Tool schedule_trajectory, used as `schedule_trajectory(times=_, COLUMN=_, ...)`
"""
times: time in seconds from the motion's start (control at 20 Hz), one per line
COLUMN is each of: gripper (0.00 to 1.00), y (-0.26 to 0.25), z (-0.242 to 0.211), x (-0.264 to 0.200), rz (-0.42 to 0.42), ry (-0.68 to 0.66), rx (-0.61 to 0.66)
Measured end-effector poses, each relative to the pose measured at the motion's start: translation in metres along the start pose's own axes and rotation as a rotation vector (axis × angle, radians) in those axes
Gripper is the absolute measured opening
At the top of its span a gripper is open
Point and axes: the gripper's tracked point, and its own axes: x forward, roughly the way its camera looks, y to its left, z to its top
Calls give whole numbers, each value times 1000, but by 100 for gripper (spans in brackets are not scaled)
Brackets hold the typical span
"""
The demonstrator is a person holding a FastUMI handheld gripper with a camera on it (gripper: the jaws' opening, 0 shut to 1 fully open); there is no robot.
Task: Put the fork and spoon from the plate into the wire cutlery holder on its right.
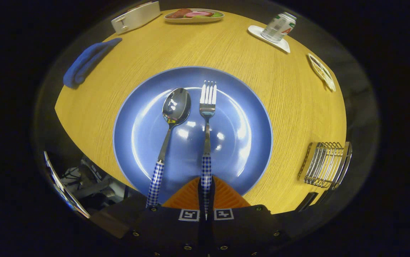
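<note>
A blue plate (247,117) lies on the wooden table just ahead of my fingers. On it a spoon (171,121) and a fork (207,121) lie side by side, both with blue-and-white checked handles, the spoon on the left. My gripper (206,194) is shut on the fork's checked handle, which runs down between the two fingers. The spoon's handle passes just left of the fingers, free of them. The wire cutlery holder (325,164) stands to the right of the plate, near the table's front edge.
A folded blue cloth (89,61) lies at the far left. Beyond the plate are a white box (135,16), a dish of food (194,15) and a can (279,26) on a white coaster. A small patterned card (322,71) sits at the right edge.
</note>
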Motion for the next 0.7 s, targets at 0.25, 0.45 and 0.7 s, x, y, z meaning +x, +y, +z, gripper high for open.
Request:
schedule_trajectory(times=0.25, gripper=0, y=-16, z=-2, x=-11, rz=27, ry=20, rx=-49)
schedule_trajectory(times=0.45, gripper=0, y=-26, z=-6, x=-33, rz=100, ry=53, rx=-66)
schedule_trajectory(times=0.7, gripper=0, y=-47, z=-15, x=-72, rz=169, ry=93, rx=-102)
